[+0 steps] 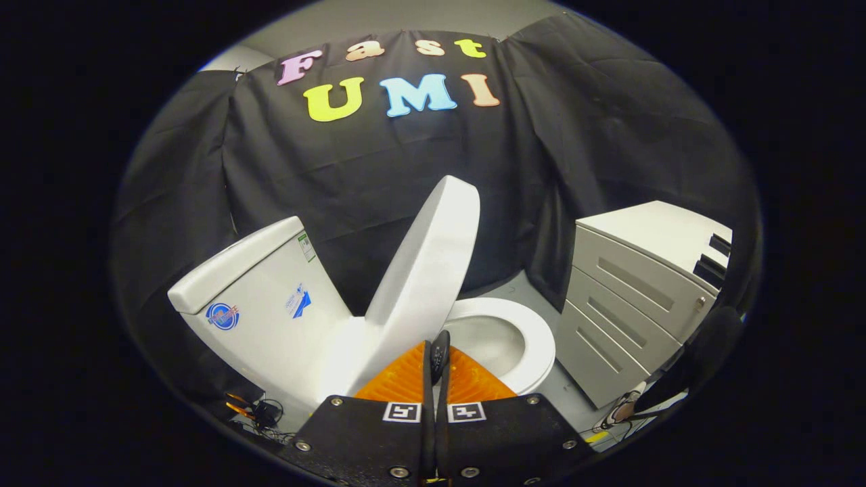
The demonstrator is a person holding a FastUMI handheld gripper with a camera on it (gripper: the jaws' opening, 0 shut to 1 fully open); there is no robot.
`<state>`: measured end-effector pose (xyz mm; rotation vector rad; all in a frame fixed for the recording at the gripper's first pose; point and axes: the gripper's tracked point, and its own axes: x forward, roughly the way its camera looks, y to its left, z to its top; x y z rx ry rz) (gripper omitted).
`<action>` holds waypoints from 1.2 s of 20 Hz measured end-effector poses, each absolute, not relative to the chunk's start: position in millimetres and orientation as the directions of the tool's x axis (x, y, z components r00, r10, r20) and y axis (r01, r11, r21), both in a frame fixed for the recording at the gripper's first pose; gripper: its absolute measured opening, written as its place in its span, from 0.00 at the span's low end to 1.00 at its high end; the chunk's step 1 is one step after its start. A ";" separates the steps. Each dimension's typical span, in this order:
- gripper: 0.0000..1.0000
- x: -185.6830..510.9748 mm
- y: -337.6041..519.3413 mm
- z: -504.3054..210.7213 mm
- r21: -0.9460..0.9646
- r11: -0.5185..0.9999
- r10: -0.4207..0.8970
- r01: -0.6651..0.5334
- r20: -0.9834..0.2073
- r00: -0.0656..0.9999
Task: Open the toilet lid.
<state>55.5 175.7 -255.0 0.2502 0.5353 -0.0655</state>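
The jaws of the gripper (437,362) were drawn together, the two fingers lying side by side with no visible gap between them and nothing held. Their tips sat just in front of the lower edge of the toilet lid (426,264), close to it; whether they touched it could not be told.

The toilet lid stood raised, tilted steeply up and back toward the tank (260,301), with its smooth white face turned outward. It was not yet resting against the tank; a wedge of dark booth wall (379,169) showed between the two.

Beside the lid, on the side away from the tank, the seat ring (538,338) lay flat and exposed around the open bowl (490,338).

The tank carried a flat cap and several stickers on its side wall.

Beyond the bowl, farther from the tank, a pale drawer cabinet (622,297) stood on the grey floor (511,287), apart from the toilet. At the foot of the tank lay a small tangle of cables (260,412).
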 end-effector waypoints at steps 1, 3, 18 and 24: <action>0.00 55.6 178.9 -251.5 0.196 0.974 -0.002 0.117 -0.507 0.862; 0.00 56.4 188.3 -243.3 0.165 0.981 -0.008 0.103 -0.492 0.870; 0.00 65.6 277.0 -192.5 0.006 1.000 -0.007 0.010 -0.392 0.920; 0.00 71.3 312.0 -180.6 -0.030 0.999 -0.001 -0.012 -0.385 0.923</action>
